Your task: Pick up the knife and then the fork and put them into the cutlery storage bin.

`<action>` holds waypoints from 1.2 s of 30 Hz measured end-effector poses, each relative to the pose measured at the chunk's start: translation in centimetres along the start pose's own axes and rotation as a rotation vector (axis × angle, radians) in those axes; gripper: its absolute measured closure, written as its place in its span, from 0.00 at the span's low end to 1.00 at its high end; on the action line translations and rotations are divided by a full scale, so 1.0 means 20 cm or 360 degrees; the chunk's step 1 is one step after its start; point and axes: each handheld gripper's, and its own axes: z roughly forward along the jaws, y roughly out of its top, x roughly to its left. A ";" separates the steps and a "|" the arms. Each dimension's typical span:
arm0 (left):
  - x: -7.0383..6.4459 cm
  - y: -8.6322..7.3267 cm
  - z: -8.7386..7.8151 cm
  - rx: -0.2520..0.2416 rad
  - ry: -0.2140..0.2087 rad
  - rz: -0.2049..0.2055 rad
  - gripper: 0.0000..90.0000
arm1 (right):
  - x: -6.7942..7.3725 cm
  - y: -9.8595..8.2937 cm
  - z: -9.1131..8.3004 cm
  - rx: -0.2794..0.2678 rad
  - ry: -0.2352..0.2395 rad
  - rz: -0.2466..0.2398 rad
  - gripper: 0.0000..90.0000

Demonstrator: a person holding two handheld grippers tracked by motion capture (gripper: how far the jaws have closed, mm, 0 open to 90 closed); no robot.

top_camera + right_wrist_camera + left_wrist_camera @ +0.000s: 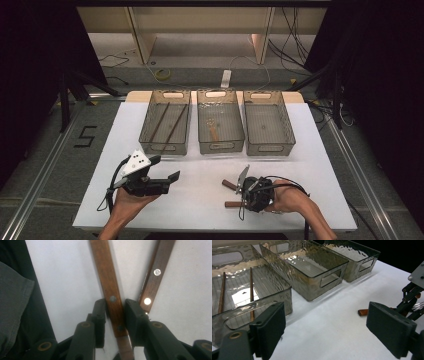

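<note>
The right gripper [115, 310] clenches one of two wooden handles [107, 277], hiding their metal ends. The left gripper [325, 332] hovers released. Three bins [220, 146]; the left holds two chopsticks [159, 122].

Chopsticks [167, 123] in leftmost bin [165, 148]

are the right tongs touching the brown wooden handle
Touching: in the right gripper view, both jaws of the right tongs press against the sides of the brown wooden handle.
</note>
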 end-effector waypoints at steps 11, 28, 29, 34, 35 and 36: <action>0.00 0.00 0.00 0.0009 0.0000 0.0000 0.17 | 0.00 0.00 0.00 0.0002 -0.0010 -0.0022 0.85; 0.00 0.00 0.00 0.0006 0.0004 0.0000 0.17 | -0.03 -0.01 -0.04 -0.0072 -0.0052 0.0108 0.86; 0.00 0.00 0.00 0.0004 0.0005 0.0000 0.17 | -0.03 -0.01 -0.04 -0.0072 -0.0052 0.0108 0.86; 0.00 0.00 0.00 0.0000 0.0005 -0.0001 0.17 | -0.05 -0.02 -0.07 -0.0143 -0.0084 0.0179 0.86; 0.00 0.00 0.00 -0.0001 0.0004 -0.0002 0.17 | -0.05 -0.03 -0.08 -0.0163 -0.0086 0.0184 0.86; 0.00 0.00 0.00 -0.0001 0.0005 -0.0003 0.17 | -0.06 -0.03 -0.10 -0.0187 -0.0100 0.0213 0.86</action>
